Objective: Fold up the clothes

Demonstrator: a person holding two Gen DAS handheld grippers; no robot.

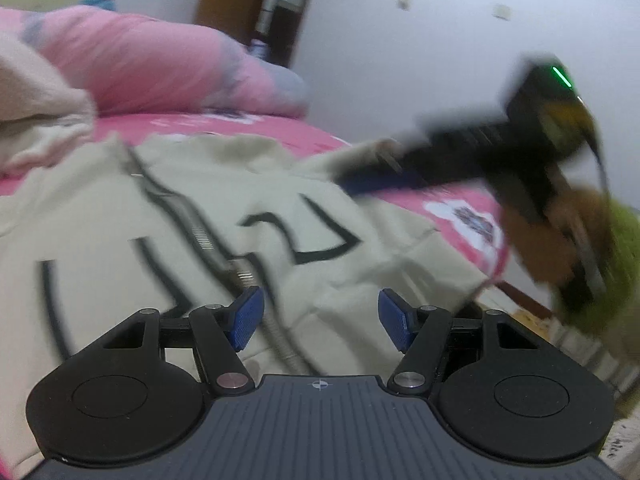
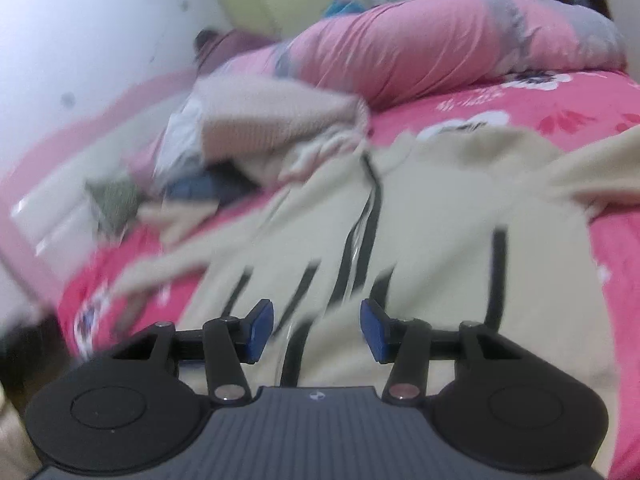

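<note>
Cream jacket (image 2: 440, 200) spread flat on pink bedsheet (image 2: 600, 120); left hand-held gripper (image 1: 320, 316), right hand-held gripper (image 2: 317, 330) both agape, empty.

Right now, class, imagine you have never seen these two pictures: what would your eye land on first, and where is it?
First, the cream jacket with black lettering and a central zip, spread across the pink floral bedspread just ahead of both open grippers. Behind it a rolled pink duvet lies along the wall. At the left view's right edge, the right gripper reaches toward the jacket's edge.
</note>
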